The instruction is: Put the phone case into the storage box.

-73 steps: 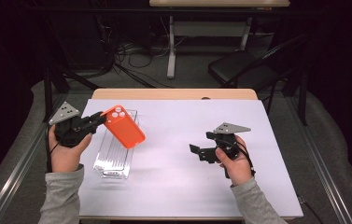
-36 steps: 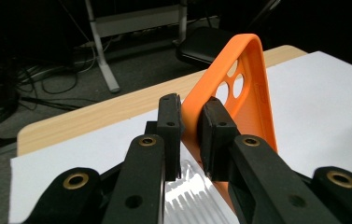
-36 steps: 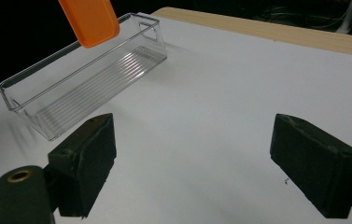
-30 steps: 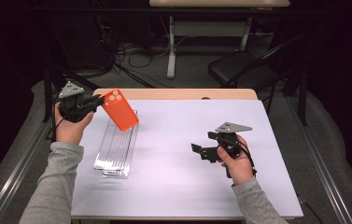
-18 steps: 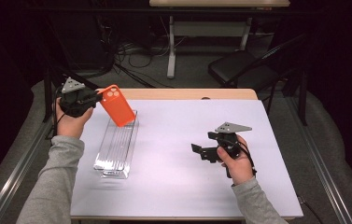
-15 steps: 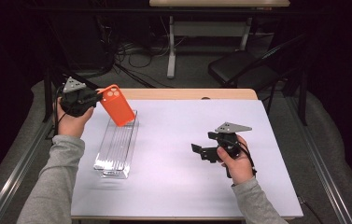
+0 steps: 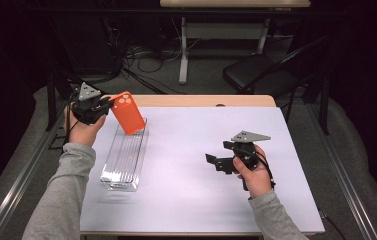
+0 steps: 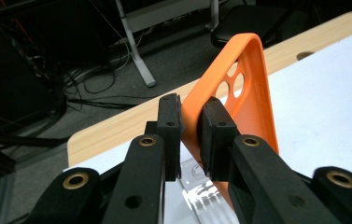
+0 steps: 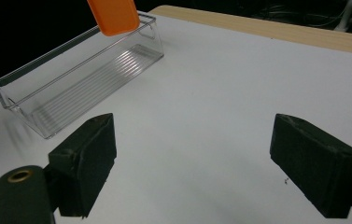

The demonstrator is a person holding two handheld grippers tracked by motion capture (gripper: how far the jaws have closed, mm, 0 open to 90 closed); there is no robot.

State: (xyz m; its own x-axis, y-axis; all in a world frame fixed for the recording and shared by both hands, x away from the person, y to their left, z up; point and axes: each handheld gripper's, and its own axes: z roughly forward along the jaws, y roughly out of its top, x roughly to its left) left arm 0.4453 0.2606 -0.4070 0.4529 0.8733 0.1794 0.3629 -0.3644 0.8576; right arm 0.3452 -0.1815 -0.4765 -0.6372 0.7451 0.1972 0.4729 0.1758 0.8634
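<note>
High view: left gripper (image 7: pixel 107 103) pinches the smooth orange phone case (image 7: pixel 128 112) by its rim, tilted above the ribbed clear tray's (image 7: pixel 124 159) far end; right gripper (image 7: pixel 217 161) gapes empty over bare white table (image 7: pixel 186 150).

Counted on and around the white table (image 7: pixel 186 200): one orange phone case (image 7: pixel 128 113), one clear plastic bin (image 7: pixel 124 160), two handheld grippers, left (image 7: pixel 107 103) and right (image 7: pixel 214 161), plus one black chair (image 7: pixel 256 75) behind.
</note>
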